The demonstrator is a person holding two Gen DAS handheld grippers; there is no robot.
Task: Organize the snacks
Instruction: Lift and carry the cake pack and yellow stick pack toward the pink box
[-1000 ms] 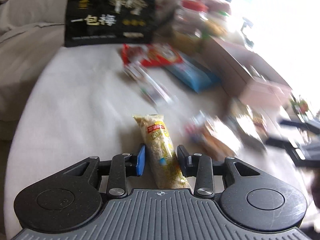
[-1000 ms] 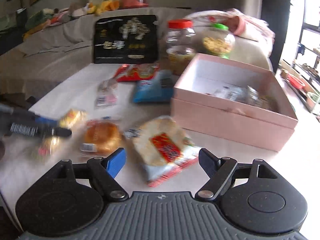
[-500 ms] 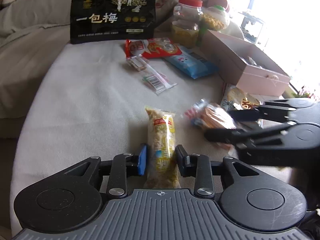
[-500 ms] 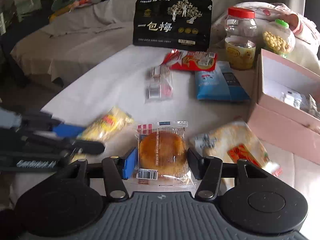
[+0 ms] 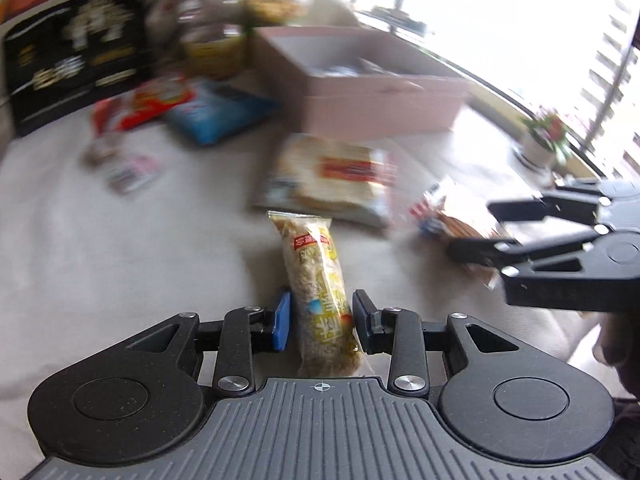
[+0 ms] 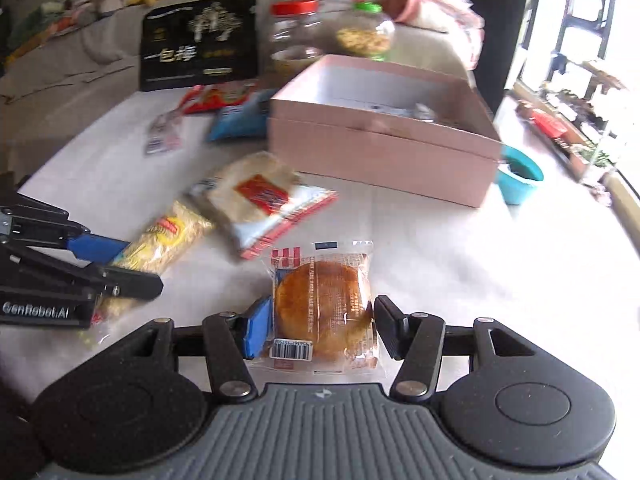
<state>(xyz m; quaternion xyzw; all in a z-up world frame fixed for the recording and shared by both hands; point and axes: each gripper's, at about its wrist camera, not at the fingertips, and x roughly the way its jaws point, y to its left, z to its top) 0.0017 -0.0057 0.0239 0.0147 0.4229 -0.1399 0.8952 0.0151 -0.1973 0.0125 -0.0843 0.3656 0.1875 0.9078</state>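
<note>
The long yellow snack bar (image 5: 320, 280) sits clamped in the left hand-held gripper (image 5: 322, 320). The round cake in clear wrap (image 6: 324, 304) is pinched by the right hand-held gripper (image 6: 320, 324), whose jaws have just been closing around it. Both packets are over the white-covered bench (image 6: 460, 248). The near ends of both are hidden behind the gripper bodies. Beyond lie a rice cracker pack (image 6: 260, 196) and the open pink box (image 6: 380, 148), its contents too blurred to read.
</note>
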